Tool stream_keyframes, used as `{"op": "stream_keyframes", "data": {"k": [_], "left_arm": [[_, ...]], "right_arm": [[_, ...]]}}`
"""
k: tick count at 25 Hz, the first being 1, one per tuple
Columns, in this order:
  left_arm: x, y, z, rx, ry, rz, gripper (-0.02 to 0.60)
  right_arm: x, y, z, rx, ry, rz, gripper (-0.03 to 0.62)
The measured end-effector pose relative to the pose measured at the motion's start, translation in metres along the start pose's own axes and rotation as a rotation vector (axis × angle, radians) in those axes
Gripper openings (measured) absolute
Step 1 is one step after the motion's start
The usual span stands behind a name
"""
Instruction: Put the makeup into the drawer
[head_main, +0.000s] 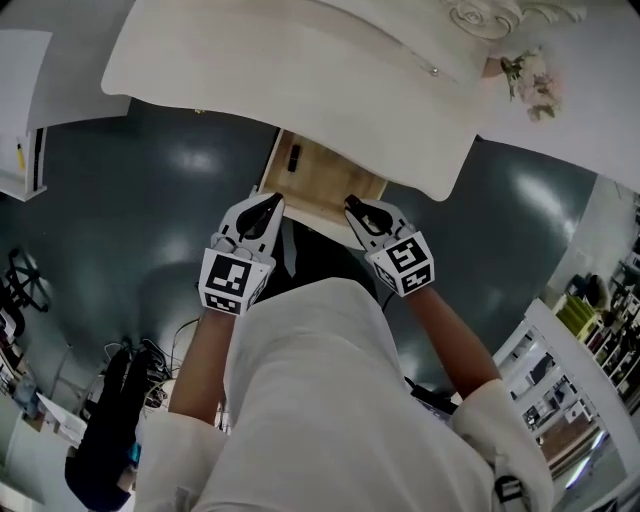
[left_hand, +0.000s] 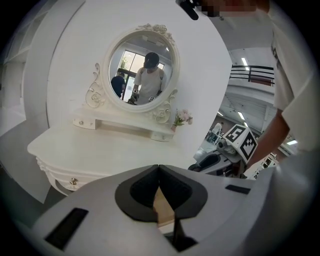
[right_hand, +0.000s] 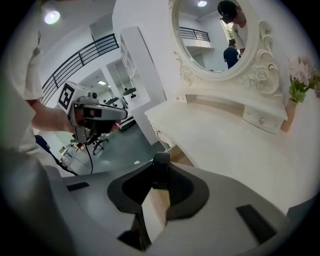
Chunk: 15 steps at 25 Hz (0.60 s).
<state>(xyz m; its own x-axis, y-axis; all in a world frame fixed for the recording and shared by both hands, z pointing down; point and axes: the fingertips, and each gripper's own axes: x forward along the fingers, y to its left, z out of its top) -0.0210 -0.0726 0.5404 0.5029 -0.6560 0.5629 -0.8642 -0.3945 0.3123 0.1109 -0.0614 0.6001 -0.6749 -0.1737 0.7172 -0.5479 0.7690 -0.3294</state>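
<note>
Count: two hand-held grippers, two dark makeup pieces, one drawer, one oval mirror, one small vase of flowers.

The left hand-held gripper (head_main: 268, 205) is hovering just in front of the open drawer (head_main: 330, 185). Its jaws are meeting at the tips, clenched on nothing (only the drawer's pale wood is showing through the gap behind the tips).

The right hand-held gripper (head_main: 355, 208) is hovering beside it, over the drawer's front edge. It is grasping a dark makeup piece (right_hand: 161, 164), pinched between the pads near the tips. In the right gripper view the piece is standing upright in the picture. Its long axis is running roughly along the jaws, and one blunt end is poking past them toward the drawer. How long it is I cannot tell, since the pads are covering the rest.

The second dark makeup piece (head_main: 294, 157) is lying on the drawer floor near its left wall. Its long axis is pointing from the drawer front toward the back, under the white surface (head_main: 300, 70).

The mirror (left_hand: 141, 65) is standing at the rear of the surface, with the vase of flowers (left_hand: 182, 118) just beside its base on the right.
</note>
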Motion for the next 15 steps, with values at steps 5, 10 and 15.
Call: {"op": "stream_keyframes", "data": {"k": [5,10,15], "left_arm": [[0.002,0.005,-0.02,-0.021,0.044,0.014,0.017],[0.002,0.011,-0.03,-0.045,0.063,0.043,0.017],[0.007,0.018,-0.041,-0.071,0.081,0.055,0.016]], "right_arm": [[0.032,-0.005,-0.012,0.003,0.024,0.018,0.081],[0.066,-0.01,-0.027,0.041,0.053,0.044,0.081],[0.096,-0.026,-0.052,0.057,0.11,0.028,0.083]]}}
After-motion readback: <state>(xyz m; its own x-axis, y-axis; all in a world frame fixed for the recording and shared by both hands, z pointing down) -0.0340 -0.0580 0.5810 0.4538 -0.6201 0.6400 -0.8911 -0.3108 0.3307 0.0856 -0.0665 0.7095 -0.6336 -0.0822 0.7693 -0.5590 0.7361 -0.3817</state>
